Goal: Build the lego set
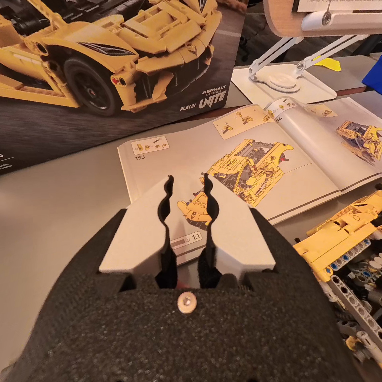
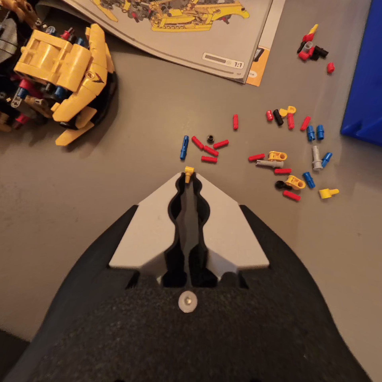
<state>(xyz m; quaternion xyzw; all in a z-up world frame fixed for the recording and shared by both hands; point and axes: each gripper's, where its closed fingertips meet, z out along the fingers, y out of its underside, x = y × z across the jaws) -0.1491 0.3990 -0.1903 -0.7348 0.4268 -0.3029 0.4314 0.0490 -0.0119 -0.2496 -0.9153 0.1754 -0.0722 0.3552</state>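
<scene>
— Yellow plastic filled the left edge of the right wrist view: one half-built car model (image 2: 60,82), cut off by the frame, its dark inner parts hard to make out. What else was cropped?

— One open instruction booklet (image 2: 186,41) at the far side ran off the top. One blue bin (image 2: 363,82) on the right showed only a corner. In the left wrist view, one set box (image 1: 103,62) stood far left, cropped on two sides, and one white lamp stand (image 1: 285,82) lost its head at the top edge.

— And the loose pieces on the grey table (image 2: 144,124)?

— Scattered near to far on the right. I counted six blue pins (image 2: 184,147) and two grey pins (image 2: 316,158); the red pins (image 2: 209,150) numbered roughly fifteen, some overlapping, so I could not be exact.

— The jaws?

— The left gripper (image 1: 187,175) hung above the booklet, fingers parted by a moderate gap, nothing between them. The right gripper (image 2: 188,172) was nearly closed, its tips pinching one small yellow connector peg (image 2: 188,173) just near of the red cluster. Whether the peg touched the table, I could not tell.
</scene>
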